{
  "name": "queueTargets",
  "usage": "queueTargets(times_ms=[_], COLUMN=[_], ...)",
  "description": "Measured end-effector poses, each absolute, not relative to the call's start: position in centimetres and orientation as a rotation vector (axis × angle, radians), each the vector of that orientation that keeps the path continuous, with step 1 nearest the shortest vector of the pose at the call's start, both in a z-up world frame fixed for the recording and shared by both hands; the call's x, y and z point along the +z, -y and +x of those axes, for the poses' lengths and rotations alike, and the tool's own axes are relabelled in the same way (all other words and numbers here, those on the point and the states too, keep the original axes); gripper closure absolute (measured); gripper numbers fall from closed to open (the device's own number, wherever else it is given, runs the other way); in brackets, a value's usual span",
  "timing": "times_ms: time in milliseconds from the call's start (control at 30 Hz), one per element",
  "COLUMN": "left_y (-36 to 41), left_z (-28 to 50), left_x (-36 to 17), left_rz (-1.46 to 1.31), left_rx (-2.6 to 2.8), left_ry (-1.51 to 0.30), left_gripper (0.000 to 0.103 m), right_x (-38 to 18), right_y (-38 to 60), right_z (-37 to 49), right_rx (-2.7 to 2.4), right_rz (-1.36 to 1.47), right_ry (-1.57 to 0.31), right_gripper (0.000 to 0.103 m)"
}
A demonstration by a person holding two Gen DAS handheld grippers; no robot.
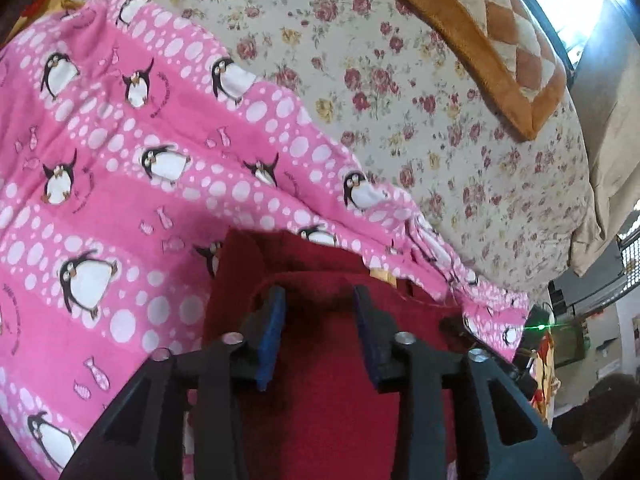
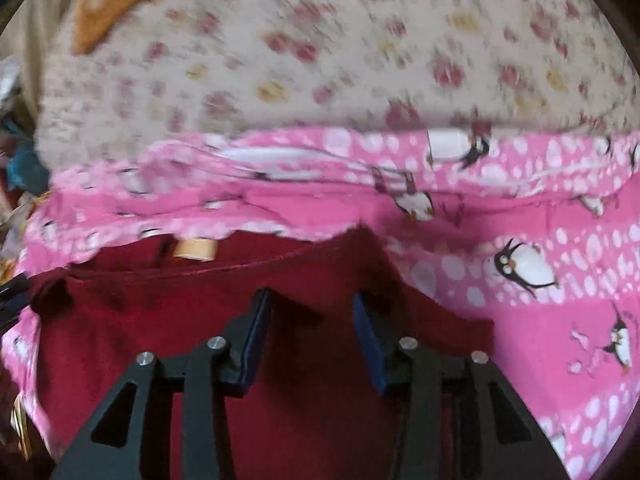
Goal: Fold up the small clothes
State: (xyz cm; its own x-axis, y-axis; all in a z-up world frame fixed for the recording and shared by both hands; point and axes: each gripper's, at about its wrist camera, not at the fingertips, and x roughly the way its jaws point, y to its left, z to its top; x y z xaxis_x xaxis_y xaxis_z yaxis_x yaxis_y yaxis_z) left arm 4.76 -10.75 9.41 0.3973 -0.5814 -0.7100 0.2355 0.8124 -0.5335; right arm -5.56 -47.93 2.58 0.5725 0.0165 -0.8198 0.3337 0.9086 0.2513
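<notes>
- My left claw (image 1: 318,300) stands partly open over the red garment (image 1: 320,400), gripping nothing; my right claw (image 2: 312,304) likewise
- The garment lies on the pink blanket (image 1: 120,168)
- Risk, I judge: closing low could pinch blanket too; the fold would drag

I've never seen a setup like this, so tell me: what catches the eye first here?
The bright pink penguin blanket dominates, spread over a floral bedsheet. On it, near the cameras, lies a dark red garment, with each gripper's open black jaws and blue pads poised over it: left gripper, right gripper. An orange checked cushion sits at the far edge.
</notes>
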Motion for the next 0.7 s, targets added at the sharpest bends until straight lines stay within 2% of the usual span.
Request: queueTargets(times_ms=[67,167,233,300,433,600,700], left_y=[10.4,10.3,10.8,11.3,12.0,11.5,10.8], left_z=[5.0,5.0,4.2,3.2,2.9,4.5,3.9], left_x=[10.0,10.6,10.8,10.5,7.9,3.4,3.2], left_rz=[-0.387,-0.379,-0.313,-0.241,-0.153,-0.099,-0.101], left_rx=[-0.503,-0.501,-0.489,-0.455,-0.351,-0.248,-0.256], left_ry=[-1.008,-1.007,-0.997,-0.987,-0.999,-1.088,-1.079], left_gripper=[0.071,0.071,0.071,0.071,0.071,0.071,0.071], right_x=[2.4,4.2,5.8,6.9,7.1,3.1,4.5], right_y=[48.0,47.3,46.7,46.1,45.5,46.2,45.5], right_z=[-5.3,-6.4,-8.0,-9.5,-11.5,-10.1,-9.6], right_rx=[-0.206,-0.205,-0.188,-0.187,-0.184,-0.214,-0.230], right_rz=[0.401,0.378,0.366,0.338,0.320,0.314,0.271], right_ry=[-0.952,-0.931,-0.913,-0.911,-0.928,-1.023,-1.029], right_gripper=[0.058,0.057,0.051,0.050,0.050,0.051,0.051])
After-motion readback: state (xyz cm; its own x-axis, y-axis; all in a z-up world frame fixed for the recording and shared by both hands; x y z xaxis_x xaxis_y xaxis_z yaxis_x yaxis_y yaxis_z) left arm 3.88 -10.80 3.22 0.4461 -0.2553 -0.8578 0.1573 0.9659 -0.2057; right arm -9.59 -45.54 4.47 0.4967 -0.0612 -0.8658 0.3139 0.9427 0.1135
